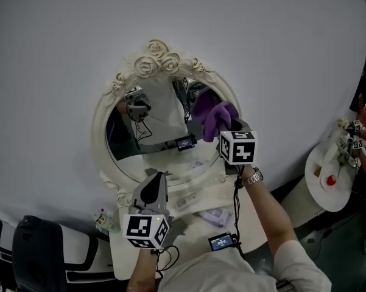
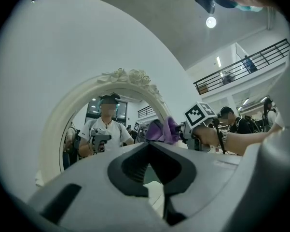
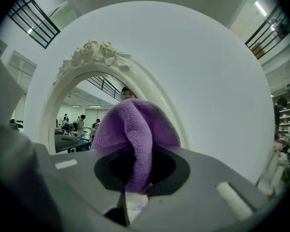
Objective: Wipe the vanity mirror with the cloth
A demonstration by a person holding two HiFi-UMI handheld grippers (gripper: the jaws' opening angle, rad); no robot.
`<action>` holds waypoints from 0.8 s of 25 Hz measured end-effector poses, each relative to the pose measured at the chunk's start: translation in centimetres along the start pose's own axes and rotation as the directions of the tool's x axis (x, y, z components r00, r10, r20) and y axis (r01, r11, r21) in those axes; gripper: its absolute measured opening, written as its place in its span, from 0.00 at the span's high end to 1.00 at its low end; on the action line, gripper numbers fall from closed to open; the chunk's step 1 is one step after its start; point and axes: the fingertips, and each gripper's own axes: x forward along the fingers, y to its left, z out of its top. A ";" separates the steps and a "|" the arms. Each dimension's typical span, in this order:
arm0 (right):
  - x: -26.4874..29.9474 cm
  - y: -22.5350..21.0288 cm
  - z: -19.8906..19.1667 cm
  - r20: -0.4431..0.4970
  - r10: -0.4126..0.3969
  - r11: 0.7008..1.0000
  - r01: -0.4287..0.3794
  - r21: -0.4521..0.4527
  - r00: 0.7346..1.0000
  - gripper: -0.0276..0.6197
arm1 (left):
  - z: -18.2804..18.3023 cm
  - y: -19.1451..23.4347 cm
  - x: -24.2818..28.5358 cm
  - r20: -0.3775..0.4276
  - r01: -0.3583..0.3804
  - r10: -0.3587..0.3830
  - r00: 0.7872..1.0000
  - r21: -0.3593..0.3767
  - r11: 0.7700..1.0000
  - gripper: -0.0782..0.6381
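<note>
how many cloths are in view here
1. The purple cloth is pinched in the right hand-held gripper, up at the right side of the vanity mirror. The left hand-held gripper holds none. Others may be hidden from view.

No readable text, label, brand, number or sign shows anywhere.

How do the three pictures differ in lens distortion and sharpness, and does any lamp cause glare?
Head view: even, soft light, mild bending at the edges; the purple cloth and vanity mirror look sharp. Left gripper view: strong fisheye, black corners, a ceiling lamp flares white. Right gripper view: same fisheye; the cloth's pile is sharp, the right gripper's near body is soft.
</note>
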 end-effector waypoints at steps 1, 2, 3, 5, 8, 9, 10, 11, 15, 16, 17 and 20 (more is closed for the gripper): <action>0.3 -0.4 -0.3 -0.007 -0.005 1.000 0.005 0.002 1.000 0.87 | -0.1 0.0 0.0 -0.002 -0.001 0.001 1.000 -0.002 1.000 0.89; 0.6 -0.6 -0.6 -0.013 -0.007 1.000 0.007 0.005 1.000 0.87 | -0.1 0.1 -0.1 -0.005 -0.004 0.004 1.000 -0.003 1.000 0.89; 0.8 -0.8 -0.8 -0.018 -0.008 1.000 0.008 0.009 1.000 0.87 | -0.2 0.2 -0.2 -0.007 -0.010 0.010 1.000 -0.002 1.000 0.89; 1.3 -0.5 -0.9 -0.019 -0.009 1.000 0.009 0.010 1.000 0.87 | -0.4 1.0 -0.7 -0.013 -0.029 0.029 0.999 -0.002 1.000 0.89; 2.1 0.5 -0.6 -0.017 -0.011 1.000 0.011 0.011 1.000 0.87 | -0.6 2.6 -1.6 -0.018 -0.070 0.070 0.997 -0.004 0.998 0.89; 2.3 0.7 -0.5 -0.015 -0.015 1.000 0.016 0.018 1.000 0.87 | -0.6 3.1 -2.0 -0.016 -0.084 0.084 0.996 -0.006 0.996 0.89; 2.4 1.0 -0.4 -0.013 -0.018 0.999 0.018 0.028 1.000 0.87 | -0.6 3.6 -2.4 -0.014 -0.096 0.096 0.995 -0.008 0.995 0.89; 2.5 1.5 -0.4 -0.010 -0.016 0.999 0.016 0.036 1.000 0.87 | -0.6 4.0 -2.8 -0.013 -0.107 0.107 0.994 -0.009 0.994 0.89; 2.7 3.6 -0.3 0.003 -0.018 1.000 0.018 0.017 1.000 0.87 | -0.9 5.5 -4.2 -0.021 -0.138 0.138 0.990 -0.011 0.990 0.89; 2.7 4.3 -0.3 0.006 -0.011 1.000 0.011 0.013 1.000 0.87 | -1.0 5.9 -4.5 -0.024 -0.146 0.146 0.989 -0.011 0.989 0.89; 2.7 5.2 -0.3 0.009 0.000 1.000 -0.001 0.011 1.000 0.87 | -1.1 6.2 -4.9 -0.027 -0.154 0.153 0.988 -0.010 0.988 0.89; 2.8 7.9 -0.3 0.006 0.042 0.999 -0.042 0.016 0.999 0.87 | -1.1 7.2 -5.9 -0.029 -0.171 0.171 0.985 -0.005 0.985 0.89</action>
